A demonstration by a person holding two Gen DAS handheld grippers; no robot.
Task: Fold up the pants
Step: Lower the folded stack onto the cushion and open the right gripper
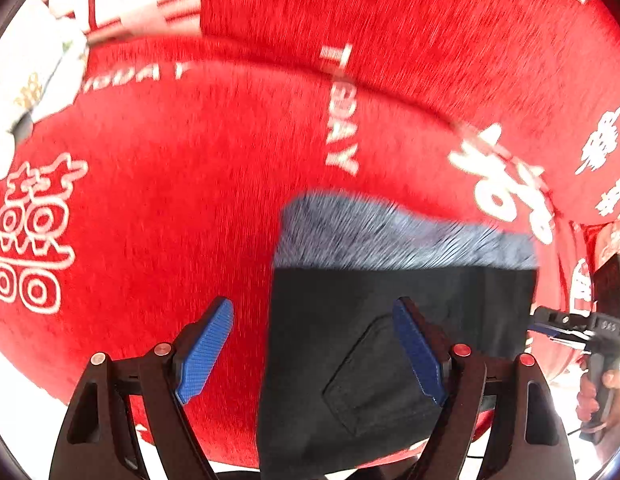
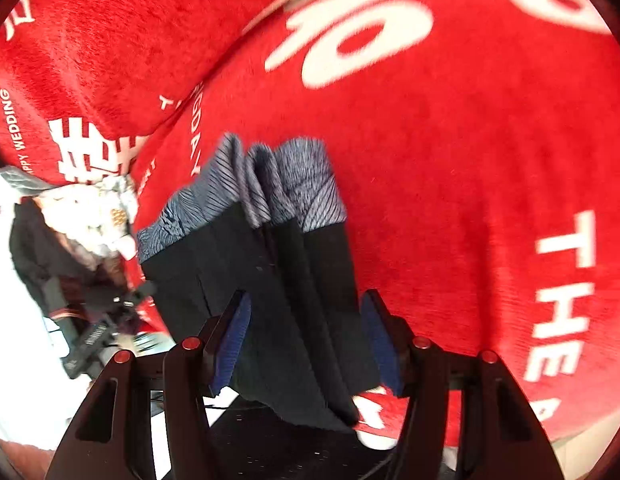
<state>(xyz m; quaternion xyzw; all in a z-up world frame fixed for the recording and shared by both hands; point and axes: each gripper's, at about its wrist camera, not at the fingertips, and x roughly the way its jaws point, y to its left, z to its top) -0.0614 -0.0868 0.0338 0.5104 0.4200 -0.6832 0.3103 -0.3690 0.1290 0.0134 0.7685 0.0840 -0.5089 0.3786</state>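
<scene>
Two wrist cameras, both looking steeply down at the same red blanket.

From the left wrist we look down along the left gripper (image 1: 312,350), close above the red blanket (image 1: 170,200), with the folded pants (image 1: 370,340) filling the lower right of our view and the other gripper (image 1: 566,326), held in a hand (image 1: 602,392), at the far right edge. From the right wrist we look down along the right gripper (image 2: 306,344), equally close, with the pants (image 2: 270,280) straight ahead between the fingers and the other gripper (image 2: 106,320) at our left. Both views share the pants, the blanket's white lettering around them, and a glimpse of the opposite gripper.
</scene>
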